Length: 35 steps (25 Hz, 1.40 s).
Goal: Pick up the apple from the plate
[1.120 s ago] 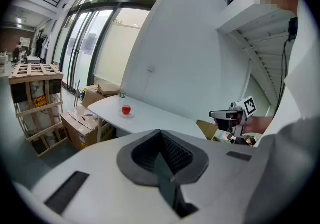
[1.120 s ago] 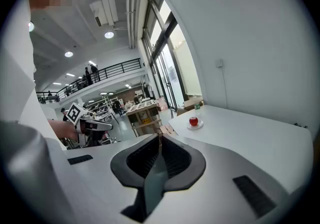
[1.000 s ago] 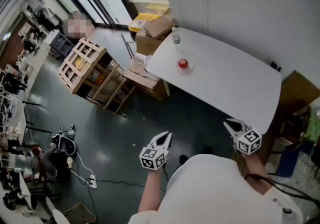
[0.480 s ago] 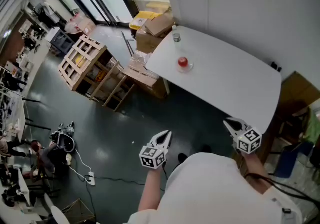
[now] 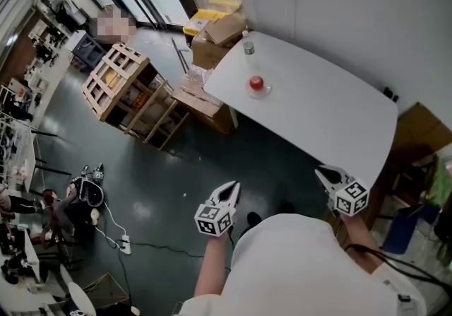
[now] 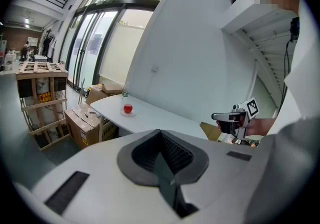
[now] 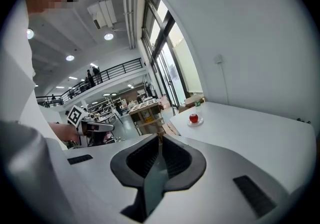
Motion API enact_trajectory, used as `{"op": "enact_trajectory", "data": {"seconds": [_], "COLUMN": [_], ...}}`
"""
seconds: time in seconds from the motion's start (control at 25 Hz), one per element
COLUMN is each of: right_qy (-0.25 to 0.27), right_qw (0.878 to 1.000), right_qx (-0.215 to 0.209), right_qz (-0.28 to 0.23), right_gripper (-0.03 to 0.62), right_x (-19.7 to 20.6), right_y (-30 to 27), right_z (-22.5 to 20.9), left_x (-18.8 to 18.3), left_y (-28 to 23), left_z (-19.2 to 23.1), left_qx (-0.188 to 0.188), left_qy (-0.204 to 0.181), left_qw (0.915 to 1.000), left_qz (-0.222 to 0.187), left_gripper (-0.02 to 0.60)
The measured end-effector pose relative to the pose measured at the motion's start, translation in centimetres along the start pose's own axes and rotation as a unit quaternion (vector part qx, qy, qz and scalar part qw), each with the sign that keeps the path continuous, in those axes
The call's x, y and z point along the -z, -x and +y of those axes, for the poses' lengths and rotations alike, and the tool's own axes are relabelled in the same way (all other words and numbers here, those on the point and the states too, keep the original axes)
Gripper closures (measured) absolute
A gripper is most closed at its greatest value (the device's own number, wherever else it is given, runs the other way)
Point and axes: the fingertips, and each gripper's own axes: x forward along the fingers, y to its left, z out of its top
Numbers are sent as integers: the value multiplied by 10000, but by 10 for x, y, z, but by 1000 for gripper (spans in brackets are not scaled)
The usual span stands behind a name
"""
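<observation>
A red apple (image 5: pixel 256 83) sits on a small clear plate (image 5: pixel 258 91) near the far left end of the white table (image 5: pixel 325 116). It also shows in the left gripper view, apple (image 6: pixel 128 108), and in the right gripper view, apple (image 7: pixel 193 117). My left gripper (image 5: pixel 231 188) hangs over the floor well short of the table, its jaws shut with nothing in them. My right gripper (image 5: pixel 321 174) is by the table's near corner, also shut and holding nothing. Both point toward the apple from a distance.
A small bottle (image 5: pixel 248 45) stands at the table's far corner behind the plate. Cardboard boxes (image 5: pixel 220 37) and wooden crates (image 5: pixel 119 85) crowd the floor left of the table. A cable and power strip (image 5: pixel 121 242) lie on the floor, and a brown box (image 5: pixel 422 131) stands at the right.
The head view has shifted a little. Both grippers keep their places and stay shut, and the apple has not moved.
</observation>
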Motion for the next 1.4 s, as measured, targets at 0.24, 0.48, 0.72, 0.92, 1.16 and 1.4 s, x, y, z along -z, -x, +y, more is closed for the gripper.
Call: {"op": "enact_trajectory", "data": {"seconds": [0.24, 0.48, 0.72, 0.92, 1.16, 1.4], "right_qy": [46, 250, 160, 160, 117, 0], "right_qw": [9998, 9992, 9991, 9991, 9996, 9997], "right_qx": [-175, -265, -287, -234, -50, 156], "right_qz": [9, 171, 284, 313, 245, 193], "right_gripper": [548, 548, 548, 548, 548, 548], "right_x": [6, 10, 11, 5, -8, -21], "right_y": [6, 9, 7, -7, -30, -63], "right_z": [-24, -41, -45, -47, -52, -55], "left_x": [4, 5, 8, 1, -14, -36], "left_y": [-13, -23, -30, -39, -52, -69], "left_z": [-11, -20, -20, -8, 17, 52], "left_qx": [-146, -249, -293, -256, -130, 40], "left_qy": [85, 176, 237, 213, 172, 36], "left_qw": [9998, 9995, 9993, 9994, 9997, 10000], "left_qz": [-56, -127, -86, -108, -83, 17], "left_gripper": [580, 580, 580, 580, 580, 580]}}
